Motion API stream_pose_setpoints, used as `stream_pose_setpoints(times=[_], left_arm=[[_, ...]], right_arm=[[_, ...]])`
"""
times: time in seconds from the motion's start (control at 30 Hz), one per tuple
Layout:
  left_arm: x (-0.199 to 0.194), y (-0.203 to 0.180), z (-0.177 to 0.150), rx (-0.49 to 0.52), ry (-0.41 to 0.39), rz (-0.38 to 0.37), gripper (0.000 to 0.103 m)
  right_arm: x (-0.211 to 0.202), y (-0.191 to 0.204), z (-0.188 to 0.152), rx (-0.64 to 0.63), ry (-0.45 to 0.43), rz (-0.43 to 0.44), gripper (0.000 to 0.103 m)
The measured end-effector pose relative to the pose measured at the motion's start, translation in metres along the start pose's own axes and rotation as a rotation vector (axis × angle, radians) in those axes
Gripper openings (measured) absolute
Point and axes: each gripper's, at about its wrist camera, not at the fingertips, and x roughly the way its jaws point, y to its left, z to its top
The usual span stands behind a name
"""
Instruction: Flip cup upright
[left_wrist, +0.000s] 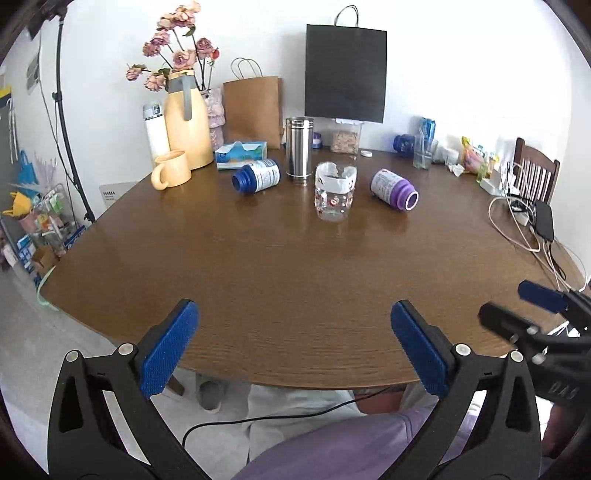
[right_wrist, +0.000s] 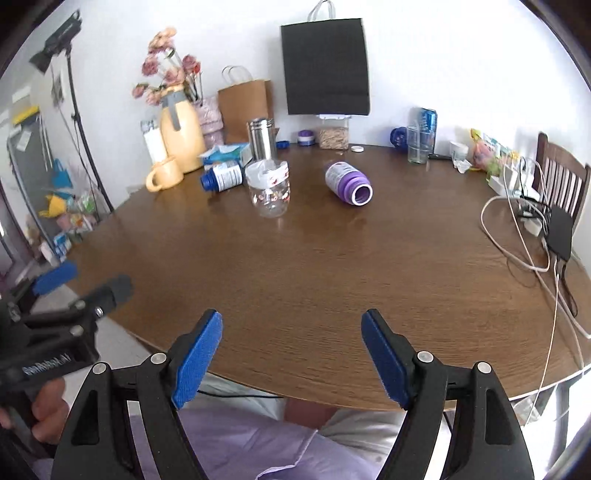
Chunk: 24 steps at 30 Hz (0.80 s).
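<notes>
- Round brown wooden table (left_wrist: 295, 280): fine visible grain, smooth semi-gloss finish that mirrors the things standing on it.
- Clear cup with printed red motifs (left_wrist: 334, 195), mid-table: transparent, glossy; glass or plastic cannot be told.
- Cylindrical steel tumbler (left_wrist: 299, 151), just left of the clear cup: brushed metal, shiny.
- Purple plastic bottle lying on its side (left_wrist: 394, 189), right of the clear cup: smooth, with a paper-like label.
- Pale yellow mug (left_wrist: 171, 170), far left of the clear cup: matt, smooth.
- Brown paper bag (left_wrist: 253, 110) and black paper bag (left_wrist: 345, 72), behind the clear cup: both matt.
- Blue pads (left_wrist: 168, 349) on the left gripper (left_wrist: 295, 347): finely textured, on smooth black plastic arms.
</notes>
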Motion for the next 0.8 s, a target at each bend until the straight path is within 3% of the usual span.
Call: stream_pose_setpoints(times=[0.8], left_arm=[[-0.003,-0.007,-0.004,0.038,0.002,-0.011,0.103]], right_arm=[[-0.001,-0.01,-0.002,0.063,-0.013,-0.008,0.081]])
